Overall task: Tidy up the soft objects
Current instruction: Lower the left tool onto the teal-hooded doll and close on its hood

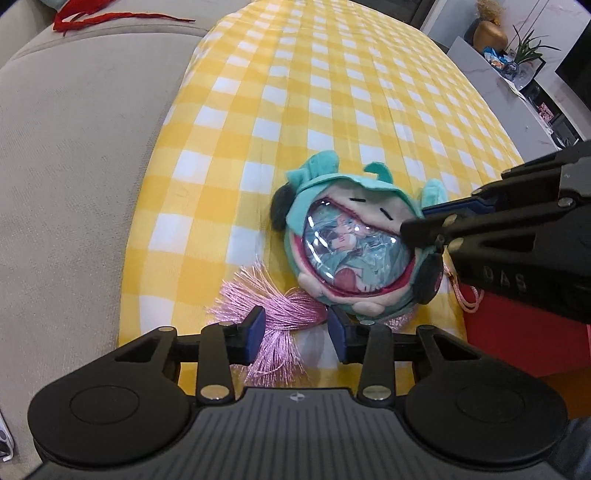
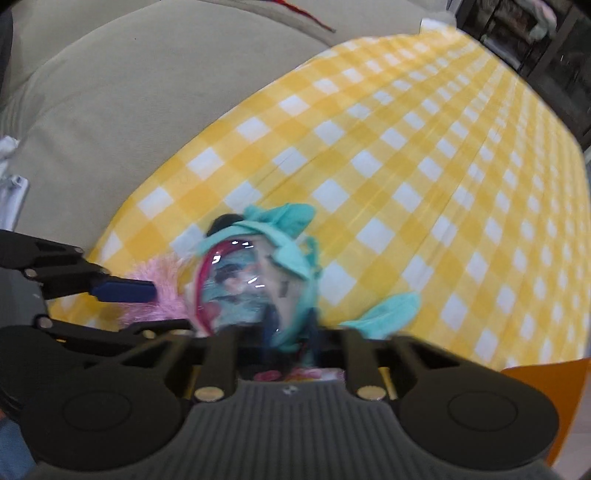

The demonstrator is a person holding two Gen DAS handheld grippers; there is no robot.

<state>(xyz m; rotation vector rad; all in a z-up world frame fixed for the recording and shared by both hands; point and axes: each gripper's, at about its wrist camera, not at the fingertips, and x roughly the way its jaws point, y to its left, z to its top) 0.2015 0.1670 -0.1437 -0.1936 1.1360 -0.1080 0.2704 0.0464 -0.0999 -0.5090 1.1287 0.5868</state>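
A teal plush toy (image 1: 354,243) with a clear round window lies on the yellow-and-white checked cloth (image 1: 332,92). Its pink tassel (image 1: 273,317) runs loosely between the blue pads of my left gripper (image 1: 297,332), which stand apart and open. My right gripper (image 1: 413,219) comes in from the right and is shut on the plush's right edge. In the right wrist view the plush toy (image 2: 258,280) is blurred and close, pinched at the right gripper (image 2: 291,328). The left gripper (image 2: 147,306) shows beside the tassel (image 2: 159,284).
A beige sofa cushion (image 1: 74,147) lies left of the cloth, with a red fabric strip (image 1: 92,18) at its far end. A red-orange box (image 1: 517,332) sits at the near right. A side table with a vase (image 1: 491,33) stands far right.
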